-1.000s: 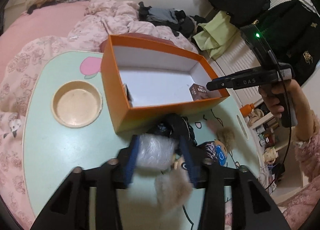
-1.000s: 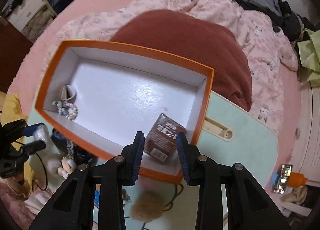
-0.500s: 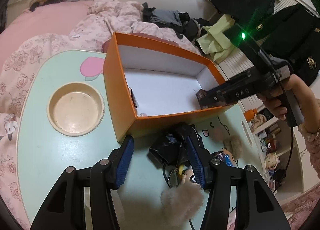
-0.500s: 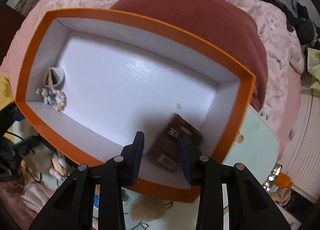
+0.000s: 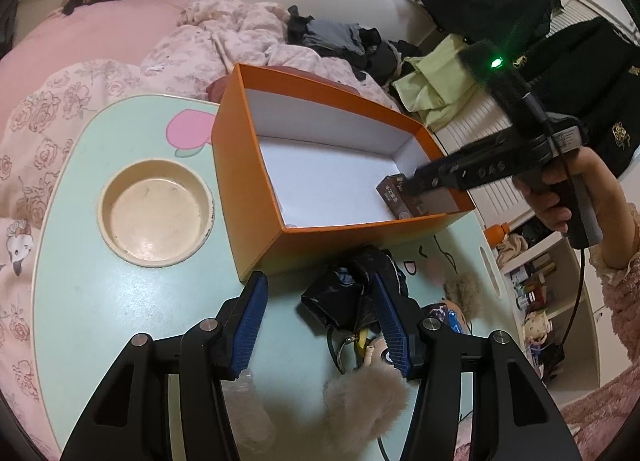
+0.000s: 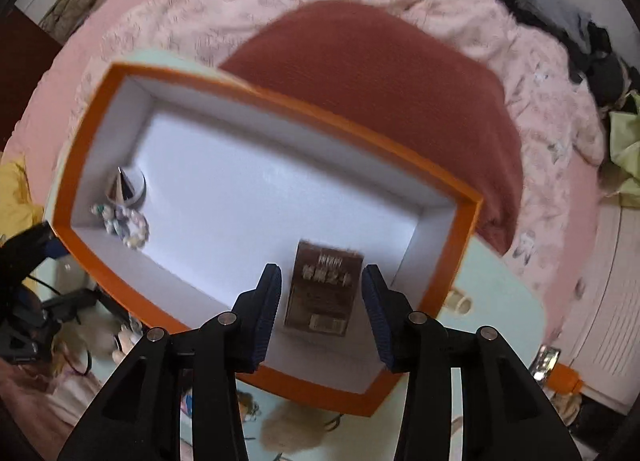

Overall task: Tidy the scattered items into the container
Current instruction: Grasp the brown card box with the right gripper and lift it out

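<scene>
Two pads of the opening right gripper (image 6: 322, 303) flank, without touching, the brown box (image 6: 324, 291) lying inside the orange container (image 6: 452, 261).

A pale mint desk (image 5: 80, 301) adjoins a bed under a pink rose-printed quilt (image 5: 80, 89); dark clothes (image 5: 344, 37) lie beyond the quilt.

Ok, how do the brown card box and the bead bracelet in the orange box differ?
The brown card box is a flat printed rectangle; the bead bracelet is a small pastel ring. The card box lies between the opening jaws of the right gripper; the bracelet lies in the far corner. Both rest inside the orange box.
</scene>
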Available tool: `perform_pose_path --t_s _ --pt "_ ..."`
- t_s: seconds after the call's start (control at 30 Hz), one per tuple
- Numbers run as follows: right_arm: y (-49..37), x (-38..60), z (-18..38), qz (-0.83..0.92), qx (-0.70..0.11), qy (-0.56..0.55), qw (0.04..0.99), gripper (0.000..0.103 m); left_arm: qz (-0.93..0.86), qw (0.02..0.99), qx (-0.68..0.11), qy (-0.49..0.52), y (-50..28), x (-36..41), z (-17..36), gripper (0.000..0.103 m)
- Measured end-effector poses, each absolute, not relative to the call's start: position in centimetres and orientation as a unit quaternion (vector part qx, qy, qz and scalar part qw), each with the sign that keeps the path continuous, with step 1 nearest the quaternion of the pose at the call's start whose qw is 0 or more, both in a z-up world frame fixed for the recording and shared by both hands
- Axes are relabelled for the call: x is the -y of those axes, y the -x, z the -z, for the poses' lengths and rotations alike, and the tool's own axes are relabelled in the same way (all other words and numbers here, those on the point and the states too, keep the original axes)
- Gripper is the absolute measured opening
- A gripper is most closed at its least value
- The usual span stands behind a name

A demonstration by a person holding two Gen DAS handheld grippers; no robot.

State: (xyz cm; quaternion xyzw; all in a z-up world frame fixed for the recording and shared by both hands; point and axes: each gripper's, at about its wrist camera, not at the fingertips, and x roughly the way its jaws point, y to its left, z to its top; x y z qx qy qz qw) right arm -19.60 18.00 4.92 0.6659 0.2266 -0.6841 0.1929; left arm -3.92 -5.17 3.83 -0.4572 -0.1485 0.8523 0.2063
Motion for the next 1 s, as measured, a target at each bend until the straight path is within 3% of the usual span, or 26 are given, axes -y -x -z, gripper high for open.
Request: perform_pose_path --t_s 0.03,0.07,0.1,0.43,0.53,0.83,1.0 --pt "19.7 -18.0 -4.2 0.673 -0.223 -0.678 0.193 0.044 -0.853 0.206 0.146 0.456 3.9 5.2 -3.9 0.053" --pt "19.7 -17.9 -3.8 0.670 -0.228 -0.681 0.189 0.054 -0.855 0.205 0.143 0.455 3.8 5.2 -3.9 0.053" --pt "19.7 -17.7 -3.7 0.676 -0.243 -0.671 0.184 0.055 -0.856 0.203 0.141 0.454 3.8 5.2 -4.0 0.053" --pt "19.3 -16.2 -2.1 0.674 -0.309 -0.643 0.192 0.055 -0.861 0.201 0.142 0.445 3.1 5.4 -4.5 0.053" --pt "19.1 -15.8 -2.4 0.681 -0.315 -0.629 0.205 0.043 -0.864 0.198 0.137 0.442 2.7 5.5 -4.9 0.053" --pt "16.5 -18.6 -9.4 0.761 -0.147 -0.563 0.288 0.042 -0.887 0.204 0.139 0.389 2.3 7.3 -9.3 0.054" --pt "11.4 -21.0 -11.1 0.769 -0.100 -0.553 0.306 0.043 -0.897 0.209 0.073 0.382 4.8 6.1 -13.6 0.056"
